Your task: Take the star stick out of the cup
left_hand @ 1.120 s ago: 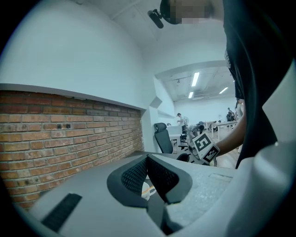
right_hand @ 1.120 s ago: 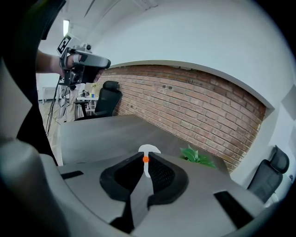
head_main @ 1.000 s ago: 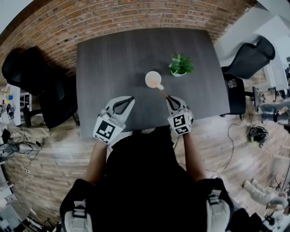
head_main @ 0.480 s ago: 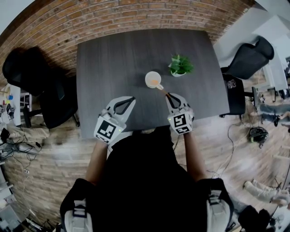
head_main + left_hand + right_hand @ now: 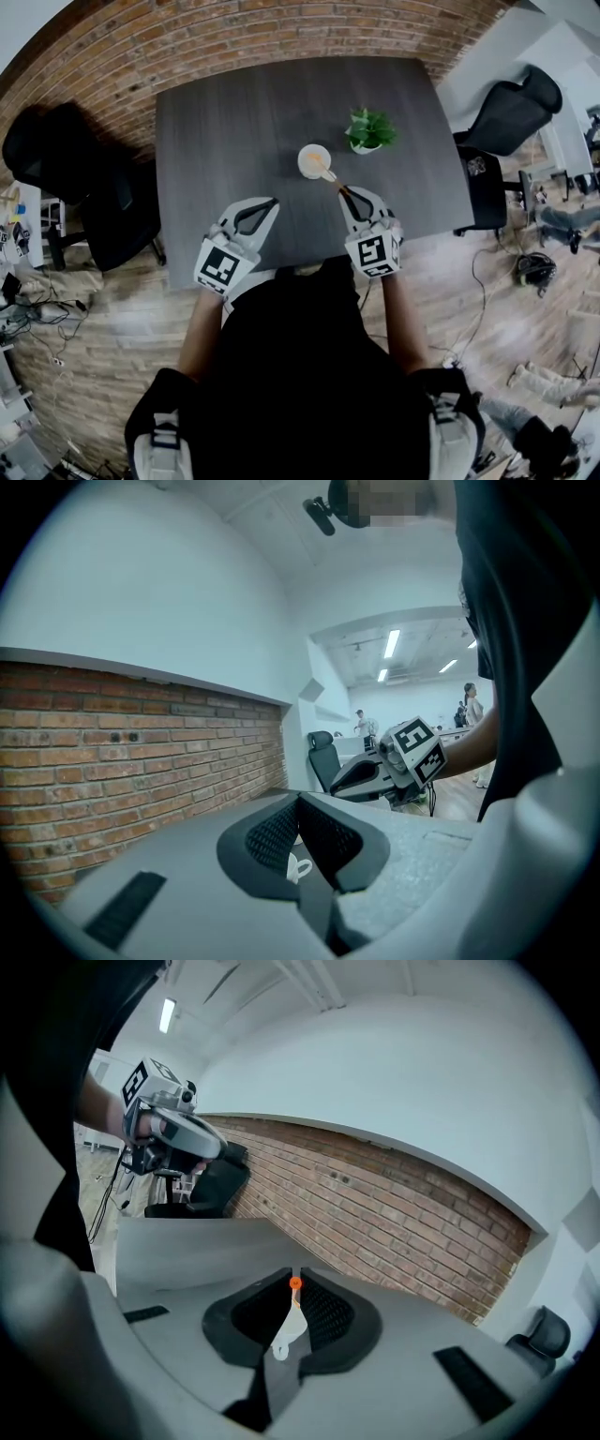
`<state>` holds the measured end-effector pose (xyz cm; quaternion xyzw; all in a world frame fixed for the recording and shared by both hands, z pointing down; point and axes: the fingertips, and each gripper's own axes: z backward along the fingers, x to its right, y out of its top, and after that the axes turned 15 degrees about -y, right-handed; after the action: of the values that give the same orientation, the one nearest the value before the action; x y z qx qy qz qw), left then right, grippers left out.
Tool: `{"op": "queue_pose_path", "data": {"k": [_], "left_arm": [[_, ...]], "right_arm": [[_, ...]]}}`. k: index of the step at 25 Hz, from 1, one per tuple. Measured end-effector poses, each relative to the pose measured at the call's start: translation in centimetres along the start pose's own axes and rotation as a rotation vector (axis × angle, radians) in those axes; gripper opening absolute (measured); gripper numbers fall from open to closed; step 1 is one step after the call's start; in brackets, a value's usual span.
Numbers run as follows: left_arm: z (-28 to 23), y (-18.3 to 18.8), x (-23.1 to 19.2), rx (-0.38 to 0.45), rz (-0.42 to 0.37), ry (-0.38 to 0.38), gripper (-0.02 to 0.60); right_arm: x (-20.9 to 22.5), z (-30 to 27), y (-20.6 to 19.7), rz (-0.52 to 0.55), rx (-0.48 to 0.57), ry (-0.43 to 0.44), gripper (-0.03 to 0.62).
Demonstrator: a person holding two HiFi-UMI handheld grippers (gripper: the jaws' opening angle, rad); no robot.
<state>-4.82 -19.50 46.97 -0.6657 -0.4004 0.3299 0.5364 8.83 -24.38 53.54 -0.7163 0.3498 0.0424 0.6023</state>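
Star stick [image 5: 330,177], a thin pale rod with an orange end, leans out of the round white cup [image 5: 312,159] toward 5 o'clock. The right gripper [image 5: 343,191] pinches its outer end with the jaws pressed together on it. It looks light, stiff and easily snapped, so this end hold suits a straight lift. The left gripper [image 5: 268,204] hangs at 7 o'clock of the cup, jaws pressed together on nothing. On the dark grey desk [image 5: 225,141] I count one stick, one cup and one small green potted plant [image 5: 371,129].
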Motion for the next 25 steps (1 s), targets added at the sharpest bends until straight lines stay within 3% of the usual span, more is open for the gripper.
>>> {"op": "queue_pose_path", "data": {"k": [25], "left_arm": [[4.8,-1.3,1.8,0.0,-0.029,-0.073,0.002]], "right_arm": [[-3.4,6.1,5.9,-0.058,0.055,-0.118,0.028]]}}
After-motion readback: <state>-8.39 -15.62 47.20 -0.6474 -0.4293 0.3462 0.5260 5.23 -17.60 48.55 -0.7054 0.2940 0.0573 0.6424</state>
